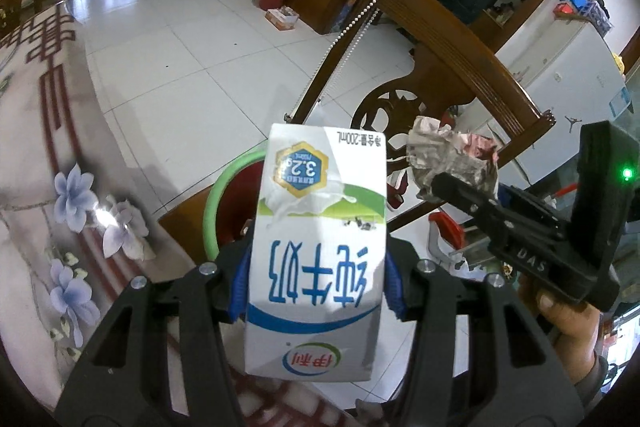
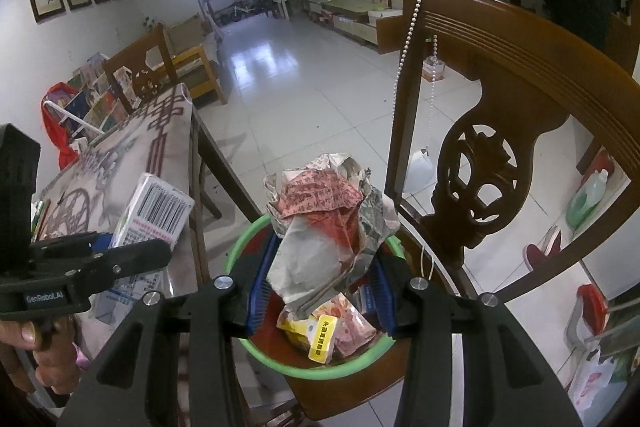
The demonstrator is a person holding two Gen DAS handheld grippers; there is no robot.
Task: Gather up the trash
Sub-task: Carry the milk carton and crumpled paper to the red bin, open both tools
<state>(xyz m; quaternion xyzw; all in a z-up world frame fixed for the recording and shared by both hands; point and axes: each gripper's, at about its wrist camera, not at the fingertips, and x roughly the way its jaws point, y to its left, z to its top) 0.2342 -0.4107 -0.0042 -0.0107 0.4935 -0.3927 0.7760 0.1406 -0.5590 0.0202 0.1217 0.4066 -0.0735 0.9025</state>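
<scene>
My left gripper (image 1: pixel 316 275) is shut on a white and blue milk carton (image 1: pixel 320 247), held upside down above the table edge; the carton also shows in the right wrist view (image 2: pixel 156 211). My right gripper (image 2: pixel 320 291) is shut on a crumpled wad of newspaper (image 2: pixel 332 227), held just over the green-rimmed red trash bin (image 2: pixel 360 367). The bin stands on a wooden chair seat and holds a yellow packet and red wrappers. The wad also shows in the left wrist view (image 1: pixel 452 159), beyond the bin's rim (image 1: pixel 216 195).
A table with a floral and red-patterned cloth (image 1: pixel 48 147) lies to the left. The carved wooden chair back (image 2: pixel 500 147) rises right behind the bin, with a bead string (image 2: pixel 406 39) hanging from it. White tiled floor (image 2: pixel 300 67) stretches beyond.
</scene>
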